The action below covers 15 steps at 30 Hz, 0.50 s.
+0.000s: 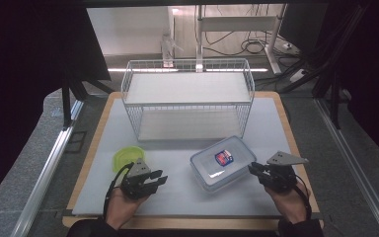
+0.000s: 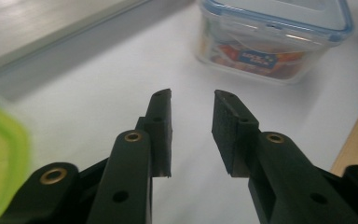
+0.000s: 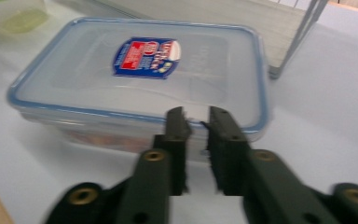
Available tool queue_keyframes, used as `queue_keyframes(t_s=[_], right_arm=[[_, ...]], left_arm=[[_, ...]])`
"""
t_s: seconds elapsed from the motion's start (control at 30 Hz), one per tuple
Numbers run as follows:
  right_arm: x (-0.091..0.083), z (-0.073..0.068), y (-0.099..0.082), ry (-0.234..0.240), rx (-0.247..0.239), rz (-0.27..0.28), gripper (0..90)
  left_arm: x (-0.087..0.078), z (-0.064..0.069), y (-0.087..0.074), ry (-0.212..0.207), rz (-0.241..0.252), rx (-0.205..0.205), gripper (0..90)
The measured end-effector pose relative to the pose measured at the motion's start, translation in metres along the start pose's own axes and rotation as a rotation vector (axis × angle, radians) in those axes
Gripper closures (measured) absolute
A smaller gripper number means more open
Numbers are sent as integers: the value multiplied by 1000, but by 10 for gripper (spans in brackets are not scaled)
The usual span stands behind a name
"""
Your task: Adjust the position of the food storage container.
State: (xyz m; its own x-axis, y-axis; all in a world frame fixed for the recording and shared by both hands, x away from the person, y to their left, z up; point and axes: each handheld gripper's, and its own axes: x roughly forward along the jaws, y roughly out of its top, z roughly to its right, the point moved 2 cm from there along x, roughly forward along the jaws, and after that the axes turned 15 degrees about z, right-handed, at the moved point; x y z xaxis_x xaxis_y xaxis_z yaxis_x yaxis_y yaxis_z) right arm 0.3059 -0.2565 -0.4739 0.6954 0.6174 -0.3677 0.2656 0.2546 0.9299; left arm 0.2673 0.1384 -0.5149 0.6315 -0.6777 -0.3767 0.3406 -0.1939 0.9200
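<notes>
A white wire rack (image 1: 187, 96) stands behind a clear lidded box (image 1: 223, 163) and green lid (image 1: 126, 157)

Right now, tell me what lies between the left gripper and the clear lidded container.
Nothing: in the high view, only bare white mat separates the left gripper from the clear lidded container. The left gripper view agrees.

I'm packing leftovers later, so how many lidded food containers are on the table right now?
2. A clear rectangular container with a blue-rimmed lid sits right of centre, near the right gripper. A green-lidded container sits just beyond the left gripper. The wire rack behind them looks empty.
</notes>
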Motion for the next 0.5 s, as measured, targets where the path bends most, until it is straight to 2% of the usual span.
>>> queue_keyframes(t_s=[0.07,0.27,0.33,0.43,0.5], right_arm=[[2,8,2,-19,-7,-6,890],[11,39,4,-81,7,-11,898],[17,47,3,-92,19,-14,899],[28,56,1,-106,11,-33,899],[36,59,0,-94,17,-51,899]], left_arm=[[4,3,-1,-13,-6,11,678],[15,9,-2,-27,-7,37,629],[17,9,-2,-25,-8,46,596],[25,12,-2,-34,-7,43,582],[29,14,-1,-46,-4,33,593]])
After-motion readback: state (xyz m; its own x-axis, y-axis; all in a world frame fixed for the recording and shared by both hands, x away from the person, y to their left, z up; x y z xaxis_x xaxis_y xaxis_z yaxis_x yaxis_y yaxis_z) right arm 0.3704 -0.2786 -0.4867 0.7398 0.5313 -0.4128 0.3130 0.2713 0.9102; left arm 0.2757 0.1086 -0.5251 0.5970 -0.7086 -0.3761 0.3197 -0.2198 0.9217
